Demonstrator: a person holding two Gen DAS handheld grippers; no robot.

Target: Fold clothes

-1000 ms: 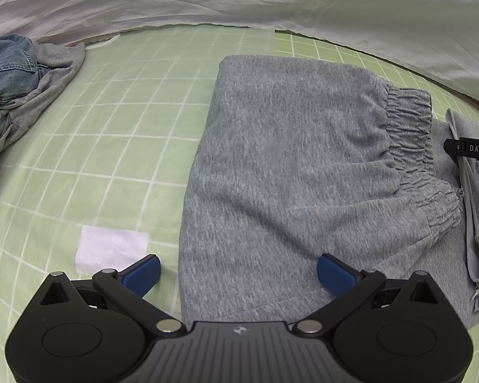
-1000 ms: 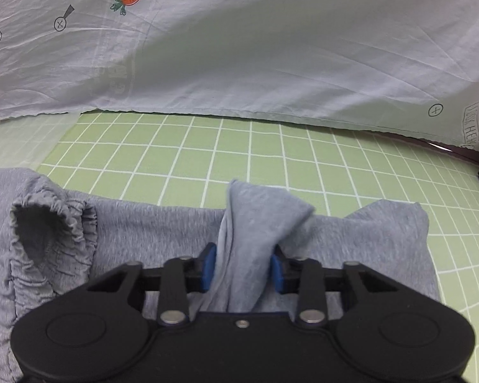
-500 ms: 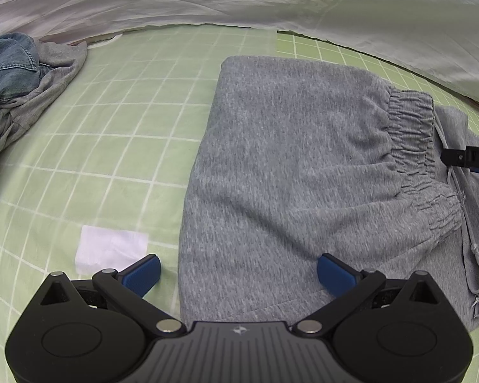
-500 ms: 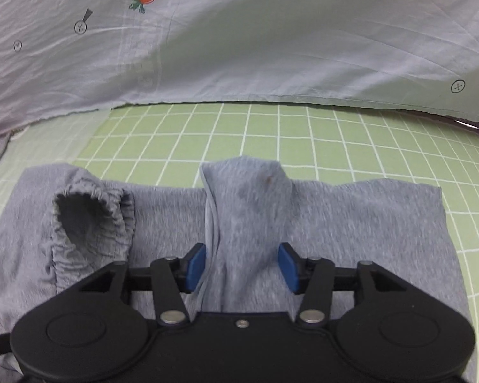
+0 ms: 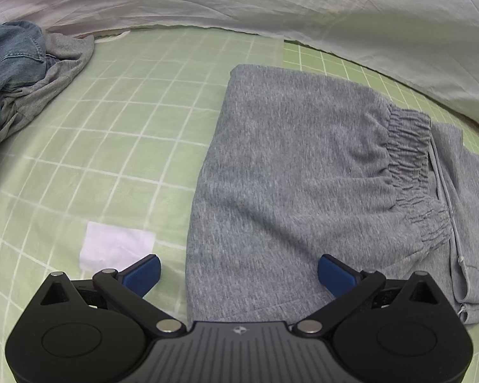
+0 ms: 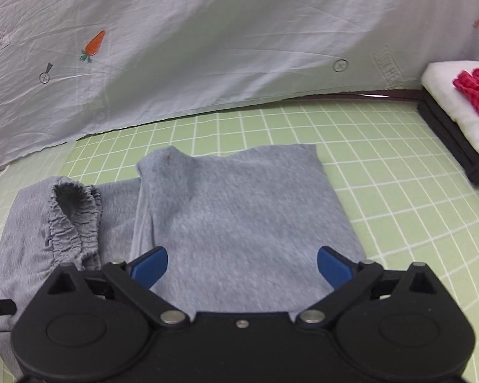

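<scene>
Grey sweatpants (image 5: pixel 290 172) lie folded on the green grid mat (image 5: pixel 111 146), with the elastic waistband (image 5: pixel 408 146) at the right in the left wrist view. My left gripper (image 5: pixel 239 273) is open and empty above the near edge of the pants. In the right wrist view the pants (image 6: pixel 239 210) lie flat, a folded-over layer on top, the waistband (image 6: pixel 73 217) bunched at the left. My right gripper (image 6: pixel 242 266) is open and empty just above the folded layer.
A pile of blue denim and grey clothing (image 5: pixel 22 73) sits at the mat's far left. A white patch (image 5: pixel 115 249) lies on the mat near the left gripper. A white sheet (image 6: pixel 207 48) hangs behind. A white pad with a red item (image 6: pixel 463 89) lies at the right.
My right gripper let go of the raised fold of grey fabric, opened wide and drew back. The fold now lies flat on the pants. The left gripper stayed open and still.
</scene>
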